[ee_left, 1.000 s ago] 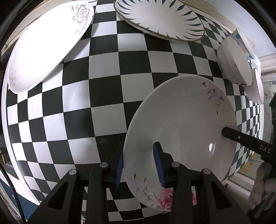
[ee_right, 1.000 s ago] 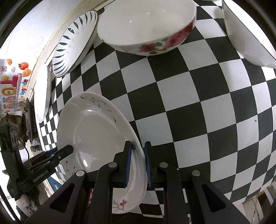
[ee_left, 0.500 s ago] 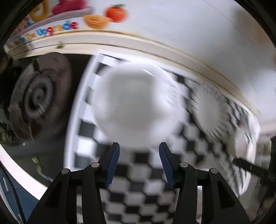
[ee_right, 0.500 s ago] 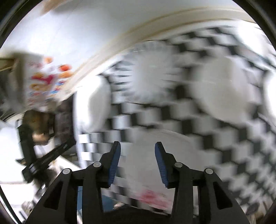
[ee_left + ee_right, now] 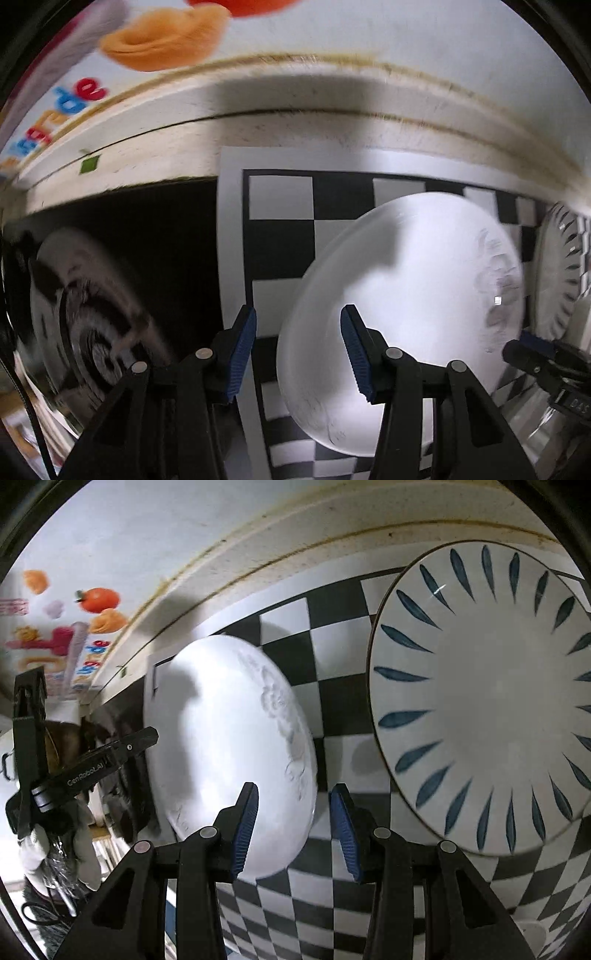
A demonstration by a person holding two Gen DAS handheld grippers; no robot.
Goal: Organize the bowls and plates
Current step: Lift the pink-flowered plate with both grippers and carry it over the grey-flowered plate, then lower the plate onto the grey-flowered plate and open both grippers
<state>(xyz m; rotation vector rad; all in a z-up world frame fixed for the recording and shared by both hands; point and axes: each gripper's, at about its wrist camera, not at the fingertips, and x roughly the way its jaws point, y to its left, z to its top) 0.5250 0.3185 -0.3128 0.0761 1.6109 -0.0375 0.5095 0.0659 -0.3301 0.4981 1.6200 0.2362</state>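
Reaching: white plate [image 5: 406, 295] is straddled by both grippers.
Jaws: left gripper [image 5: 299, 350], right gripper [image 5: 291, 827] apart, nothing clamped.
Left: leaf plate [image 5: 491, 701] unstacked.

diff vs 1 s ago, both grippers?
Both let go of the pink-flower plate, jaws just opened, and swung to the mat's far corner. Left gripper and right gripper now straddle opposite rims of the grey-flower plate, not clamped. Blue-leaf plate unmoved.
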